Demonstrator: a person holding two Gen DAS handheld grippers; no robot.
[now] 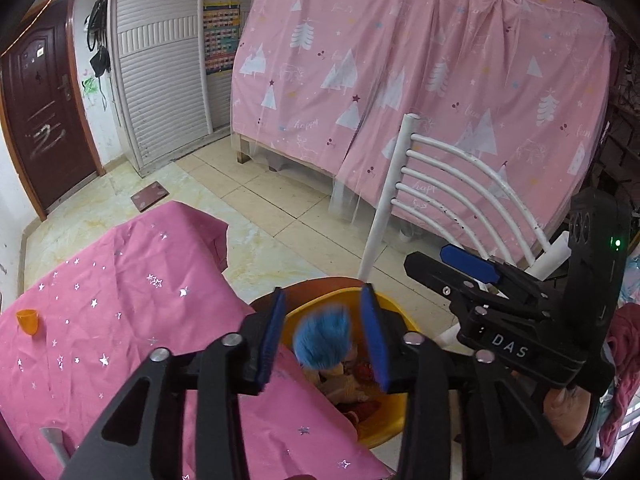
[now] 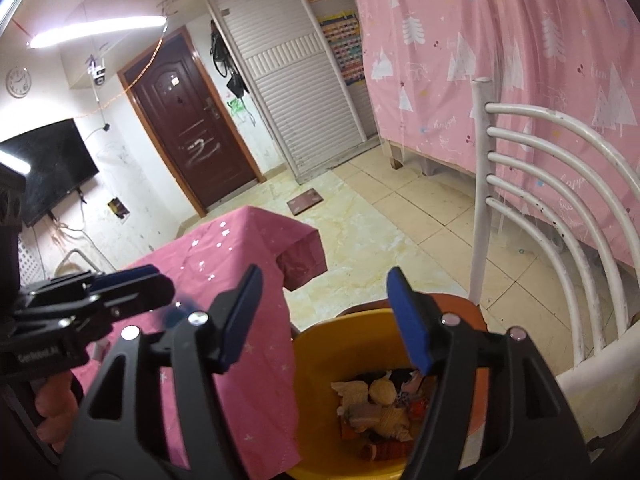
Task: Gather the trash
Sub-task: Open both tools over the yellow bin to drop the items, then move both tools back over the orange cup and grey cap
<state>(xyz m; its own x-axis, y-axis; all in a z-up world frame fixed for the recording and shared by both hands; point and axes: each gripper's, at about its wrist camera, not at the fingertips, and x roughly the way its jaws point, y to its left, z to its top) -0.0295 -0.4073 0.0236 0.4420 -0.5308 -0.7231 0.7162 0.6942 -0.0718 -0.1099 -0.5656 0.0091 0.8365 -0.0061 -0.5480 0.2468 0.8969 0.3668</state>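
A yellow bin [image 1: 394, 310] stands beside the pink-clothed table and holds several scraps of trash [image 2: 380, 408]. My left gripper [image 1: 324, 292] hangs over the bin with its blue pads apart. A blurred blue fluffy thing [image 1: 322, 338] sits in the gap between them, clear of both pads, just above the bin's contents. My right gripper [image 2: 324, 276] is open over the yellow bin [image 2: 340, 344] with nothing between its fingers. In the left wrist view the right gripper [image 1: 448, 268] is on the right. In the right wrist view the left gripper [image 2: 156, 280] shows at the left.
The table [image 1: 120, 300] under a pink starred cloth carries a small orange cup [image 1: 27, 320] near its left edge. A white chair back [image 1: 440, 184] rises right behind the bin. A pink curtain [image 1: 400, 80] hangs beyond it. The tiled floor has a small dark scale [image 1: 149, 197].
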